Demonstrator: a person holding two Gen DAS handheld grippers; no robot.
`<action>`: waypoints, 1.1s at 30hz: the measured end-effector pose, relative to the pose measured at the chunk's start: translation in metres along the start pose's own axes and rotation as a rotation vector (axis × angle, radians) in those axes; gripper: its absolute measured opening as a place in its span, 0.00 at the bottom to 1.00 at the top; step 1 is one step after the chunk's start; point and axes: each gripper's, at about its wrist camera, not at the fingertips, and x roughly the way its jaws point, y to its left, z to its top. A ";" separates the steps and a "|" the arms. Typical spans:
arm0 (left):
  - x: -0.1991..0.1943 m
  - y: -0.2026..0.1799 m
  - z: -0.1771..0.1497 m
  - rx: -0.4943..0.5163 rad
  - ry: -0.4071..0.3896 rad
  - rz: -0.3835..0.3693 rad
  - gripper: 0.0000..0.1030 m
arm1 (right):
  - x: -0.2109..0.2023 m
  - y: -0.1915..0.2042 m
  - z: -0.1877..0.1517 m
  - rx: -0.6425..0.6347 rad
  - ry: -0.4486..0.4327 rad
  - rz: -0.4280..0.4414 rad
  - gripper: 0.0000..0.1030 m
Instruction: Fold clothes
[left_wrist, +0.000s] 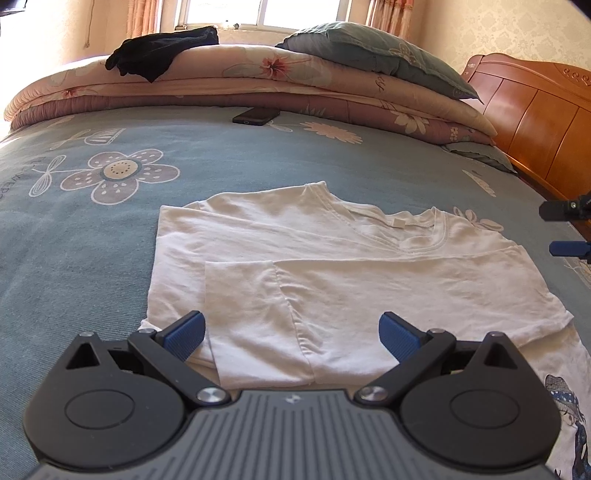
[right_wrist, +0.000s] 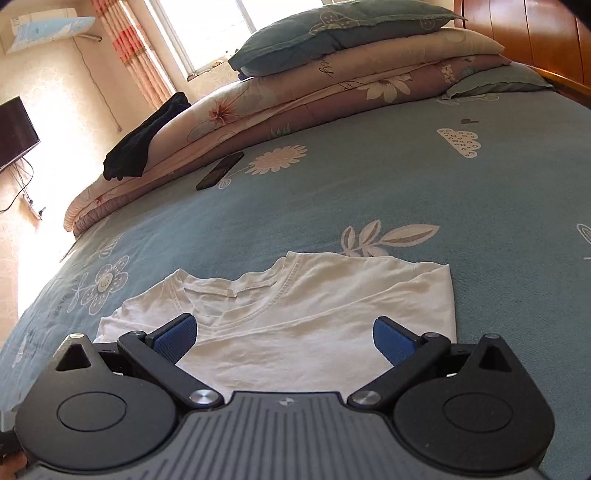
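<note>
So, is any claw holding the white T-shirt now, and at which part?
Nothing is held. The left claw and right claw are both open above the white T-shirt.

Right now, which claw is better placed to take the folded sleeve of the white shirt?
Left, probably. The left claw stands open with the sleeve lying between its fingers; the right claw is over the shirt near the collar.

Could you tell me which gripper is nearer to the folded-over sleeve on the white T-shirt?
Left. The left gripper hangs open right over the folded sleeve; the right gripper, also open, is over the T-shirt's other side.
</note>
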 end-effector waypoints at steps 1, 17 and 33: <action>0.000 0.001 0.000 -0.005 -0.002 0.000 0.97 | 0.013 -0.005 0.007 0.018 0.005 -0.003 1.00; 0.009 0.001 -0.001 0.020 0.013 0.030 0.97 | 0.079 -0.030 0.032 0.136 0.010 -0.041 1.00; 0.009 0.000 -0.002 0.026 0.014 0.025 0.97 | 0.109 0.024 0.031 -0.012 0.109 0.025 1.00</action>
